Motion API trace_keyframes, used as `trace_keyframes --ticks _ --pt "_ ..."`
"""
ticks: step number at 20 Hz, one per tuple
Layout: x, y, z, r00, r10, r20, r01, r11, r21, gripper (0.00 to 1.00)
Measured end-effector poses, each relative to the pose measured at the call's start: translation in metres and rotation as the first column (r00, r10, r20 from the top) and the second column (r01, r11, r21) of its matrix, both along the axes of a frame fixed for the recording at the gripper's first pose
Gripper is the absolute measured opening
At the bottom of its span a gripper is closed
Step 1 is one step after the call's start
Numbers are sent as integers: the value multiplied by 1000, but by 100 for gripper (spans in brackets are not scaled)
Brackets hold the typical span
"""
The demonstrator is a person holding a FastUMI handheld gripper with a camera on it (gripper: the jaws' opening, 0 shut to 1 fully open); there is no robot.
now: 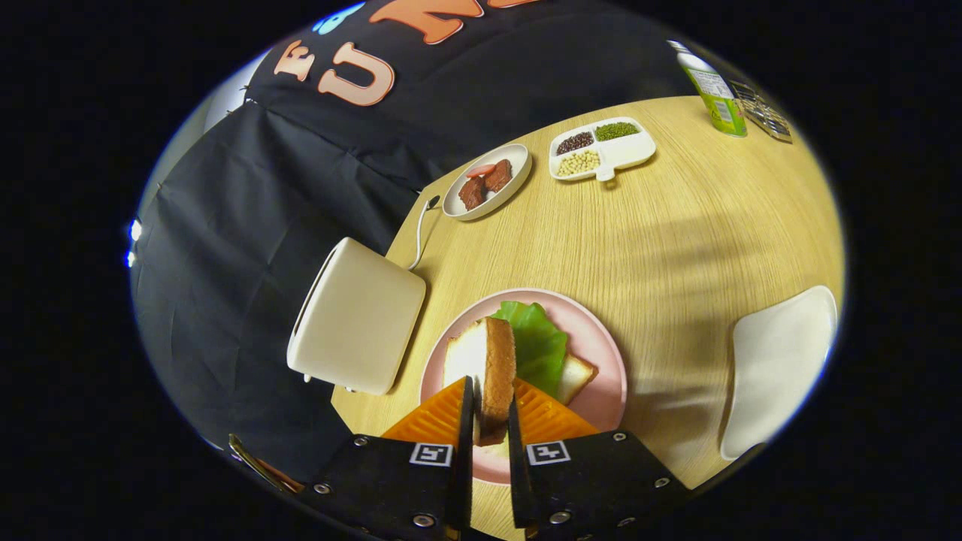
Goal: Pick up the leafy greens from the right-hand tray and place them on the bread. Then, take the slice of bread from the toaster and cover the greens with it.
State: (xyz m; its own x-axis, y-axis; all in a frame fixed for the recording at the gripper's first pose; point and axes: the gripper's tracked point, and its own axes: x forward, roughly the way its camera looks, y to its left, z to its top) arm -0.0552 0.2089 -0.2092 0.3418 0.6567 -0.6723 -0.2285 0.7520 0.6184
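My gripper (488, 409) is shut on a slice of bread (492, 368), held on edge between both fingers, its crust facing me. It hangs just above the pink plate (605, 376). On that plate lies a green lettuce leaf (541, 346) on top of another bread slice (577, 376), whose corner sticks out to the right of the leaf. The held slice stands at the leaf's left side. The white toaster (357, 323) stands to the left of the plate at the table's edge, its cord running back.
An empty white tray (782, 368) sits to the right of the plate. Farther back are an oval dish with meat pieces (488, 180), a divided tray of beans (605, 146), and a green can (718, 94). Table edge drops off left of the toaster.
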Motion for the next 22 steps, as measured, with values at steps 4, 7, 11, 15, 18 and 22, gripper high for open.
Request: trace_keyframes --ticks 4,7,11,15,18,22 --pt "10 -14 8 995 -22 99 28 998 -62 29" --pt "18 -24 22 980 -26 196 47 994 -102 43" --pt "30 -27 57 933 -24 358 70 991 -117 58" --pt "46 -30 101 837 -28 546 128 981 -146 70" --pt "53 -31 127 766 -34 642 169 974 -150 78" --pt "62 -30 158 659 -43 751 223 964 -141 84"
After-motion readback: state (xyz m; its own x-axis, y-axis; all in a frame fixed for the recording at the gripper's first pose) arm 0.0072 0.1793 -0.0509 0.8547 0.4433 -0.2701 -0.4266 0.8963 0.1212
